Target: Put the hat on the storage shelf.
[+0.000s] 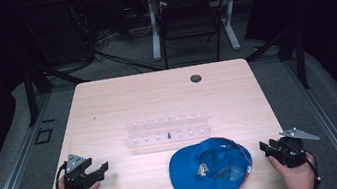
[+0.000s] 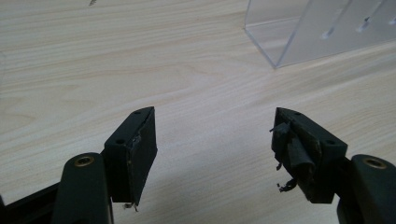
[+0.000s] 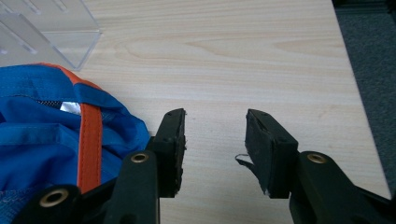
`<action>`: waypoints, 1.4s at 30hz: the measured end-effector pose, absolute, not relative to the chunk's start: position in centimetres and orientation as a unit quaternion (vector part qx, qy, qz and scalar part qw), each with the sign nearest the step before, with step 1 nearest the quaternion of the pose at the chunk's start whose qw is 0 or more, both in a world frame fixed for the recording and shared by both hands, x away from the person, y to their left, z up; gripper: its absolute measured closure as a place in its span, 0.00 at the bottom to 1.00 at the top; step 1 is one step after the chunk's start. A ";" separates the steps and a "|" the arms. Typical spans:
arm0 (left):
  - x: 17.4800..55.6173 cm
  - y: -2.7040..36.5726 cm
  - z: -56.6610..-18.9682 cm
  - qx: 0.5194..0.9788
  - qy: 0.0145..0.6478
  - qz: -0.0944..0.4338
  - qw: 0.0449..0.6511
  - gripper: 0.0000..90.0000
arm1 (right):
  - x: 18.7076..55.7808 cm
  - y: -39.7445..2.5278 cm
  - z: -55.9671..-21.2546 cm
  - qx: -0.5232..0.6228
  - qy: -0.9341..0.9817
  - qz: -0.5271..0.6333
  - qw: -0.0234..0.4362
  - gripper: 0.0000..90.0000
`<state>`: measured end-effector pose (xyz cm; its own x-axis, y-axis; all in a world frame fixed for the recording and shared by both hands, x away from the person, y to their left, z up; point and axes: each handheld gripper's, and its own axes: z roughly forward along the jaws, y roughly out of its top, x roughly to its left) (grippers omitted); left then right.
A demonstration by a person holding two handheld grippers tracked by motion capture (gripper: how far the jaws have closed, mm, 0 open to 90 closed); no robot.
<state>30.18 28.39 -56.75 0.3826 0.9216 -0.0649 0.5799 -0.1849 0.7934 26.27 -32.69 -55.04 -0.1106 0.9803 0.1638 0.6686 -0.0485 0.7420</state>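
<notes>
A blue cap [image 1: 211, 166] with orange trim lies upside down near the table's front edge, right of centre; in the right gripper view the cap [image 3: 46, 126] sits just left of my jaws. Behind it stands a clear acrylic rack [image 1: 167, 129] with small pegs, whose corner [image 2: 299, 32] appears in the left gripper view. My left gripper [image 1: 101, 169] rests at the front left, open, with bare wood between its jaws [image 2: 214, 140]. My right gripper [image 1: 265, 148] is at the front right, open and empty [image 3: 215, 137], its left jaw close beside the cap's edge.
The light wooden table [image 1: 108, 108] has a dark round grommet [image 1: 196, 78] near its far edge. The table's right edge [image 3: 359, 107] runs close to my right gripper. A black chair [image 1: 189, 20] and another desk stand beyond the table.
</notes>
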 end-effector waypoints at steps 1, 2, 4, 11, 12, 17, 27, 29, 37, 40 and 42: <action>30.2 28.4 -56.7 0.737 0.509 0.222 0.385 0.35 | 26.3 -32.7 -55.0 0.630 0.654 0.357 0.218 0.64; 30.1 28.4 -56.7 0.736 0.511 0.221 0.385 0.35 | 26.2 -32.6 -54.6 0.630 0.653 0.356 0.222 0.64; 30.1 28.4 -56.7 0.735 0.512 0.221 0.385 0.35 | 26.1 -32.5 -54.1 0.629 0.653 0.357 0.225 0.64; 30.0 28.3 -56.8 0.735 0.513 0.214 0.388 0.35 | 27.1 -31.2 -52.9 0.623 0.681 0.342 0.177 0.65; 30.0 28.3 -56.8 0.735 0.513 0.214 0.388 0.35 | 27.1 -31.2 -52.9 0.623 0.681 0.342 0.177 0.65; 29.8 28.3 -56.7 0.735 0.504 0.208 0.402 0.38 | 28.6 -30.0 -51.6 0.605 0.725 0.292 0.152 0.65; 29.8 28.1 -56.7 0.742 0.501 0.200 0.399 0.45 | 30.7 -28.7 -50.8 0.604 0.758 0.224 0.106 0.66; 29.7 28.0 -56.7 0.747 0.498 0.197 0.393 0.45 | 30.9 -28.4 -51.1 0.606 0.760 0.213 0.096 0.67; 29.8 27.8 -56.8 0.749 0.497 0.199 0.391 0.45 | 31.7 -27.9 -52.1 0.613 0.771 0.162 0.069 0.69; 29.9 27.8 -56.8 0.751 0.498 0.196 0.388 0.45 | 31.9 -27.7 -52.5 0.614 0.771 0.159 0.060 0.69; 29.9 27.8 -56.8 0.750 0.497 0.197 0.389 0.45 | 31.9 -27.6 -52.6 0.619 0.767 0.162 0.057 0.69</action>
<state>29.87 27.77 -56.78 0.4275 0.8993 -0.0919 0.5928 -0.2021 0.7796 31.93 -27.63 -52.61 -0.2282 0.9671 0.1124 0.9303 0.1825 0.3183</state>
